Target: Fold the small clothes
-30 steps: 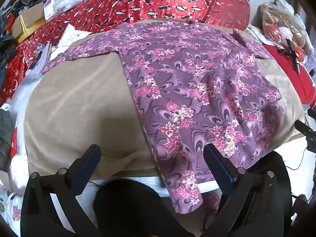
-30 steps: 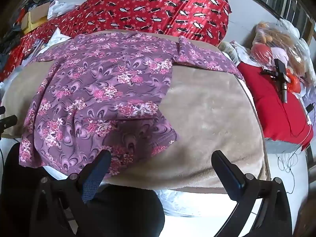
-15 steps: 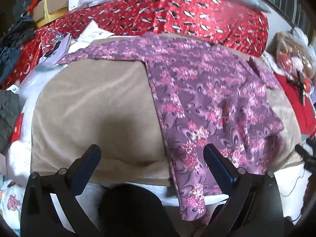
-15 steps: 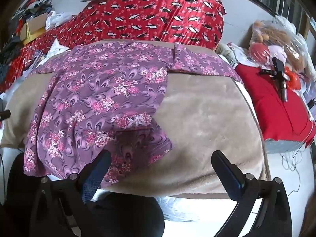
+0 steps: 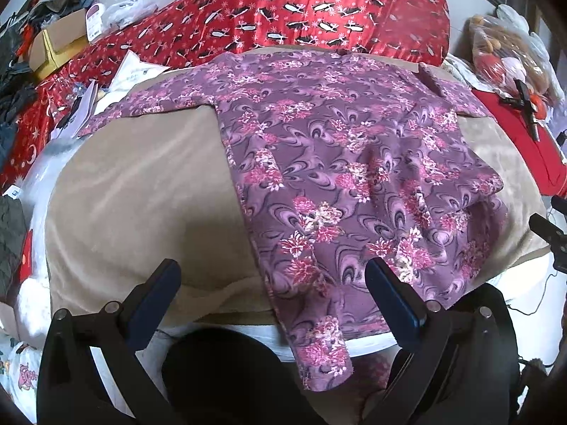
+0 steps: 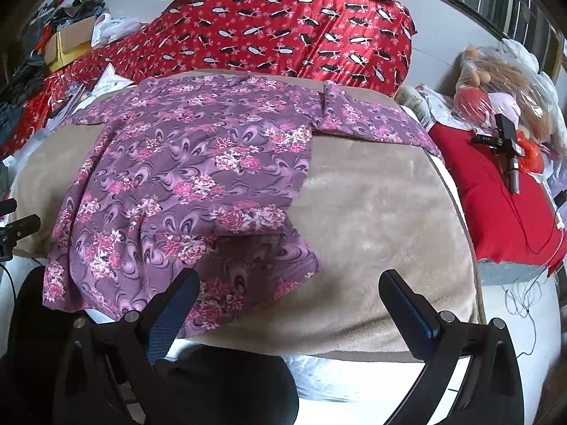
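- Left gripper [image 5: 272, 276]: spread wide, nothing between the two blue-padded fingers, touching nothing; hovering over the near edge of the beige blanket [image 5: 141, 191].
- Left finger over bare blanket; right finger [image 5: 393, 297] in front of the lower hem of the purple floral top [image 5: 336, 177], whether touching the cloth cannot be told.
- Right gripper [image 6: 286, 292]: likewise fully parted, empty, hanging above the near edge of the blanket, in contact with nothing visible.
- Its left finger [image 6: 173, 311] in front of the top's turned-up hem corner; its right finger over plain beige.
- Purple floral top spread flat on the blanket, neckline at the far side, sleeves stretched out to both sides, hem nearest the grippers.
- One narrow strip of the hem drooping past the blanket's front edge, seen in the left wrist view.
- On the right side of the garment, a fold with a flap of the hem lying doubled over.
- Behind the top, a red patterned quilt [image 6: 290, 35] bunched along the far side.
- To the right, a red cushion [image 6: 496, 205] with a small black device [image 6: 506, 145] lying on it.
- Far left, a cardboard box [image 5: 60, 46] among piled clutter.
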`<state>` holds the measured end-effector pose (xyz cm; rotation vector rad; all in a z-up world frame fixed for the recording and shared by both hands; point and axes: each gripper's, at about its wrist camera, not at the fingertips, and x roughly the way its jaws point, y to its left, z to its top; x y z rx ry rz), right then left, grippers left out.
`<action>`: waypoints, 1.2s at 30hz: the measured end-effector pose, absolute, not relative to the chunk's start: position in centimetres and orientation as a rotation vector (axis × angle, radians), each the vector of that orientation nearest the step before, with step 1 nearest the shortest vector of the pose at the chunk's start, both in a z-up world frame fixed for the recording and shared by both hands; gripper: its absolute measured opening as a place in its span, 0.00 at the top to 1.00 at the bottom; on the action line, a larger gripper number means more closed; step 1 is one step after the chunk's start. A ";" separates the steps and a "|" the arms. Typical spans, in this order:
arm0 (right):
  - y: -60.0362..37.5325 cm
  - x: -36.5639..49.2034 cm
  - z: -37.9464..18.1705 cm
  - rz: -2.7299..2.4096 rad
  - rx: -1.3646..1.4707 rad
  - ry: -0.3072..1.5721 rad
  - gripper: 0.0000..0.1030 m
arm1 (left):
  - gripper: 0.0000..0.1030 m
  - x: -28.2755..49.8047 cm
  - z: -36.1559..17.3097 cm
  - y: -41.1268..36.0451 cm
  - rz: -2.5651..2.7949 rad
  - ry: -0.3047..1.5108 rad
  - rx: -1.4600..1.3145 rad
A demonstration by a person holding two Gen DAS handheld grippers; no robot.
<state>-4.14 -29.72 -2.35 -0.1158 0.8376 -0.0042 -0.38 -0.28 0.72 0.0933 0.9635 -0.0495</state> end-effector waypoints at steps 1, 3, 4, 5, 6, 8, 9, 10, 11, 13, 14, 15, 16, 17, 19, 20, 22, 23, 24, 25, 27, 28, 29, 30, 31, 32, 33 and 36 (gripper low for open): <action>-29.7 -4.2 -2.4 -0.004 -0.116 0.837 0.01 | 0.00 -0.4 0.7 -0.3 -0.049 0.964 0.089; -29.6 -4.1 -2.3 -0.003 -0.117 0.836 0.01 | 0.00 -0.4 0.7 -0.3 -0.050 0.962 0.085; -29.6 -4.1 -2.3 -0.003 -0.117 0.835 0.01 | 0.00 -0.5 0.7 -0.3 -0.049 0.961 0.086; -29.6 -4.2 -2.3 -0.003 -0.117 0.835 0.01 | 0.00 -0.5 0.7 -0.3 -0.047 0.961 0.091; -29.5 -4.2 -2.3 -0.003 -0.116 0.833 0.01 | 0.00 -0.5 0.7 -0.3 -0.046 0.961 0.094; -29.5 -4.2 -2.2 -0.002 -0.115 0.831 0.01 | 0.00 -0.6 0.6 -0.5 -0.045 0.959 0.103; -29.5 -4.2 -2.2 -0.003 -0.114 0.831 0.01 | 0.00 -0.6 0.6 -0.5 -0.047 0.959 0.105; -29.5 -4.2 -2.2 -0.003 -0.114 0.830 0.01 | 0.00 -0.6 0.5 -0.6 -0.048 0.961 0.106; -29.4 -4.2 -2.2 -0.003 -0.114 0.830 0.01 | 0.00 -0.6 0.5 -0.7 -0.048 0.962 0.108; -29.4 -4.2 -2.2 -0.003 -0.114 0.830 0.01 | 0.00 -0.7 0.5 -0.9 -0.052 0.963 0.112; -29.4 -4.2 -2.2 -0.002 -0.114 0.830 0.02 | 0.00 -0.7 0.5 -1.0 -0.054 0.963 0.114; -29.5 -4.2 -2.2 -0.003 -0.114 0.830 0.02 | 0.00 -0.8 0.5 -1.1 -0.055 0.961 0.117; -29.4 -4.2 -2.1 -0.003 -0.113 0.829 0.02 | 0.00 -0.8 0.6 -1.2 -0.056 0.959 0.119; -29.5 -4.2 -2.1 -0.002 -0.113 0.829 0.02 | 0.00 -0.8 0.6 -1.3 -0.058 0.958 0.121; -29.4 -4.3 -2.1 -0.001 -0.110 0.826 0.02 | 0.00 -0.9 0.7 -1.5 -0.062 0.956 0.124; -29.4 -4.4 -2.2 0.000 -0.109 0.824 0.02 | 0.00 -0.9 0.7 -1.6 -0.063 0.954 0.125; -29.4 -4.4 -2.2 -0.001 -0.106 0.823 0.02 | 0.00 -1.0 0.8 -1.7 -0.066 0.948 0.129; -29.4 -4.5 -2.2 -0.001 -0.104 0.822 0.02 | 0.00 -1.1 0.9 -1.8 -0.068 0.945 0.129; -29.4 -4.5 -2.2 0.000 -0.102 0.820 0.02 | 0.00 -1.2 1.0 -1.8 -0.070 0.941 0.128; -29.4 -4.6 -2.1 0.003 -0.101 0.817 0.02 | 0.00 -1.2 1.0 -1.8 -0.072 0.940 0.127; -29.2 -4.9 -1.9 0.007 -0.106 0.807 0.02 | 0.00 -1.3 1.1 -1.9 -0.075 0.939 0.125; -29.2 -4.9 -1.9 0.009 -0.107 0.804 0.02 | 0.00 -1.3 1.1 -1.9 -0.076 0.939 0.125; -29.1 -5.0 -1.8 0.011 -0.108 0.797 0.02 | 0.00 -1.3 1.1 -1.9 -0.076 0.939 0.124; -29.0 -5.2 -1.6 0.014 -0.108 0.791 0.02 | 0.00 -1.4 1.1 -1.9 -0.078 0.938 0.123; -29.0 -5.3 -1.6 0.016 -0.107 0.787 0.02 | 0.00 -1.4 1.2 -1.9 -0.078 0.936 0.122; -29.0 -5.3 -1.5 0.017 -0.107 0.782 0.02 | 0.00 -1.5 1.2 -2.0 -0.079 0.934 0.123; -29.0 -5.4 -1.4 0.018 -0.107 0.779 0.02 | 0.00 -1.6 1.3 -2.0 -0.080 0.932 0.123; -29.0 -5.6 -1.2 0.014 -0.108 0.775 0.02 | 0.00 -1.7 1.4 -2.1 -0.083 0.929 0.123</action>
